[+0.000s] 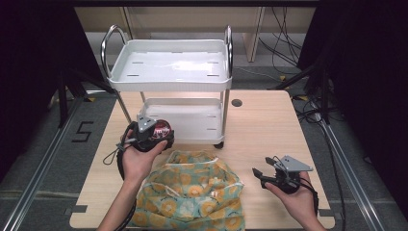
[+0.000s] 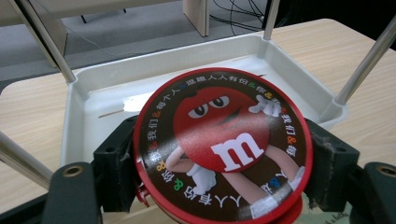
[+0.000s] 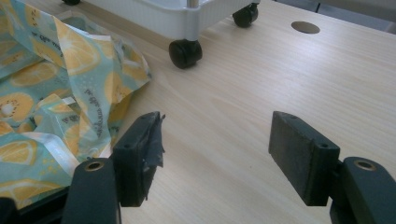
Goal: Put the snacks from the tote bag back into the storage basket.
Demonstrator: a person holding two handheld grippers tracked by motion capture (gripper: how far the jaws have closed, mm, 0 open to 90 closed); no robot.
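Note:
A round red-rimmed candy tin (image 2: 223, 145) with a red cartoon character on its lid sits between the jaws of my left gripper (image 2: 224, 172), which is shut on its sides. In the high view the tin (image 1: 162, 129) is held just in front of the lower shelf (image 1: 187, 126) of a small white cart. My right gripper (image 1: 261, 174) hovers open over the table at the right, nothing between its pads (image 3: 299, 154). A green bag with orange-slice print (image 1: 192, 190) lies crumpled on the table between my hands.
The white two-shelf cart (image 1: 171, 67) stands on black castors (image 3: 185, 52) at the table's far middle; both shelves look bare. A round cable hole (image 1: 236, 102) is in the tabletop right of the cart. Dark floor and cables surround the table.

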